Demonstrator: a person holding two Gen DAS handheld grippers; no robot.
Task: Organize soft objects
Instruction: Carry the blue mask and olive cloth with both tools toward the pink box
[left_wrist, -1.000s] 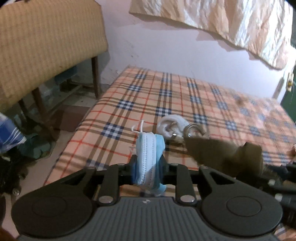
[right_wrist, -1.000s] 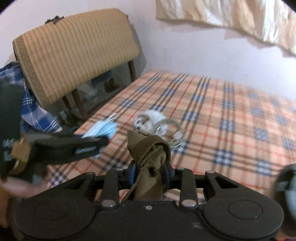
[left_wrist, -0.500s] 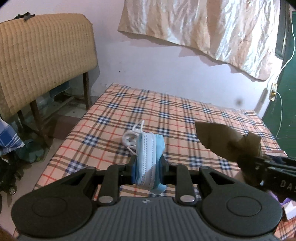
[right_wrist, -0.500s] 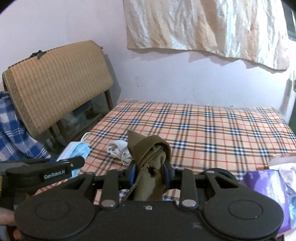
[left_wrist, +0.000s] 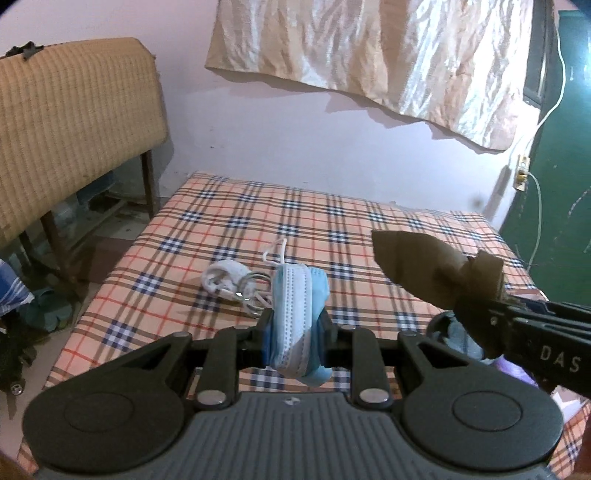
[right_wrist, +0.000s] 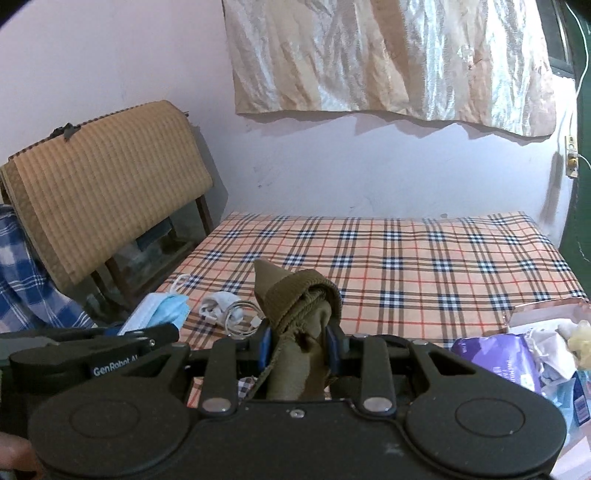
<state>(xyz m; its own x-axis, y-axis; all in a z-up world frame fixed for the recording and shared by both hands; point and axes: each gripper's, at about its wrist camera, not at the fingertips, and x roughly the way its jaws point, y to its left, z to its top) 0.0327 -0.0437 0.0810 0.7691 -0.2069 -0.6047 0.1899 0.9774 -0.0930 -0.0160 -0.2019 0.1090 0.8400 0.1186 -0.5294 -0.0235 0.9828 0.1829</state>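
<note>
My left gripper (left_wrist: 295, 334) is shut on a folded light blue face mask (left_wrist: 297, 310), held above the near part of a plaid bed (left_wrist: 332, 221). Its white ear loop sticks up past the fingers. My right gripper (right_wrist: 300, 345) is shut on a bunched olive-green cloth (right_wrist: 299, 306) that rises in a point above the jaws. In the left wrist view that olive cloth (left_wrist: 424, 269) hangs at the right in the right gripper (left_wrist: 495, 317). In the right wrist view the mask (right_wrist: 162, 308) and the left gripper (right_wrist: 155, 338) show at the left.
A white charger with a coiled cable (left_wrist: 229, 278) lies on the plaid bed. A woven mat (right_wrist: 107, 184) leans over a wooden stand at the left. At the right, a purple packet (right_wrist: 495, 354) and other items sit in a pile. A green door (left_wrist: 554, 166) stands at the far right.
Both grippers have risen and pulled back from the bed with their loads; the charger and cable now lie farther away, and more of the wall and hanging cloth shows.
</note>
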